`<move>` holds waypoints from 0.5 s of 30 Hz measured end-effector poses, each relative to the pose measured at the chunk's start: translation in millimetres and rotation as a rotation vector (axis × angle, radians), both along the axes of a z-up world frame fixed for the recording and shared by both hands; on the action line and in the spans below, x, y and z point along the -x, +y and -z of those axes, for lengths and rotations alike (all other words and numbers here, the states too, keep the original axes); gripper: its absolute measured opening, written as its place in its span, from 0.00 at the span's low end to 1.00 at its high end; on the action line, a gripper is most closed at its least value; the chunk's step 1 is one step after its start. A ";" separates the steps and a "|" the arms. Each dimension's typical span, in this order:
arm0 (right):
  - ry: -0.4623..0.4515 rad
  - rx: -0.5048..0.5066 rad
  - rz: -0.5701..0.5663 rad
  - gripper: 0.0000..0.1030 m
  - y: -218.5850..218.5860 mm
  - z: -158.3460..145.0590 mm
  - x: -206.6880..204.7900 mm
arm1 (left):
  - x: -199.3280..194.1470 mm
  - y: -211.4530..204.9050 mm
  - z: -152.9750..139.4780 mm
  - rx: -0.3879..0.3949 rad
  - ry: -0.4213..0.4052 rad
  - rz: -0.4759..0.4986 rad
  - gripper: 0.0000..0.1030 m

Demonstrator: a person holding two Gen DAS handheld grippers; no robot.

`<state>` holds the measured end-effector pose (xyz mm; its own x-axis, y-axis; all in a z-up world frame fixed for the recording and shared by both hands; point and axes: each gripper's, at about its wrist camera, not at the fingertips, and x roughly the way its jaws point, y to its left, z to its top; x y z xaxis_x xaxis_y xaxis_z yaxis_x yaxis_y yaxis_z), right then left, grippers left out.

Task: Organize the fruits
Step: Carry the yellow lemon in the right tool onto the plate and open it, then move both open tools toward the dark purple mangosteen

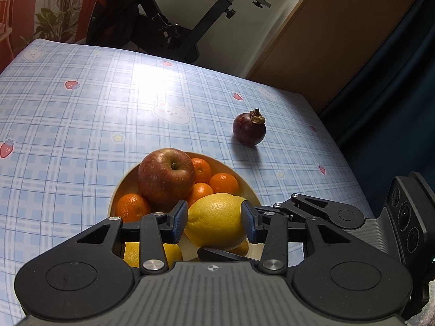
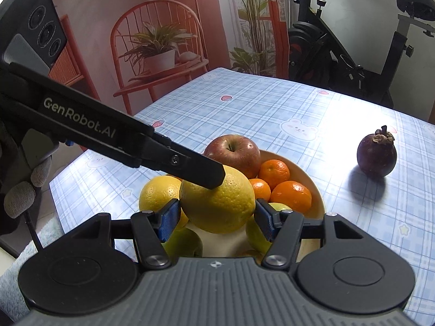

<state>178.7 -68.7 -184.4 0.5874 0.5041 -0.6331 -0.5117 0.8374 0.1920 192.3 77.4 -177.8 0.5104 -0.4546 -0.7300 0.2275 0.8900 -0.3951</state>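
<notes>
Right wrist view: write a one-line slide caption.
Both grippers close on one yellow citrus above the fruit bowl; mangosteen outside.

**A lived-in home room**

A table [image 1: 81, 114] in a child-like blue plaid cloth with bears and strawberries stands before me. At twelve o'clock sits an exercise bike [image 2: 353, 62]; at ten o'clock a wall mural [image 2: 163, 40] of plants and an orange chair.

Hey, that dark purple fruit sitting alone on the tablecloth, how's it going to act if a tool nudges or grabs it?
The mangosteen looks nearly round, so a nudge would probably send it rolling across the smooth tablecloth. Its rind looks glossy, so the pads might slip unless they close near its widest part. The dry stem cap on top looks brittle and could crumble if pinched.
</notes>
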 end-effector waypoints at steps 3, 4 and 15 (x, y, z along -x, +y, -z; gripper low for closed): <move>-0.005 0.025 -0.016 0.60 4.8 0.3 -1.2 | 1.3 1.7 1.0 -0.006 -0.001 -0.005 0.44; -0.008 0.034 -0.025 0.60 6.1 0.4 -2.8 | 1.1 2.0 1.1 -0.006 -0.001 -0.006 0.43; -0.065 0.028 -0.009 0.60 -7.6 -9.0 0.6 | 0.2 5.3 -9.0 -0.027 -0.050 -0.061 0.42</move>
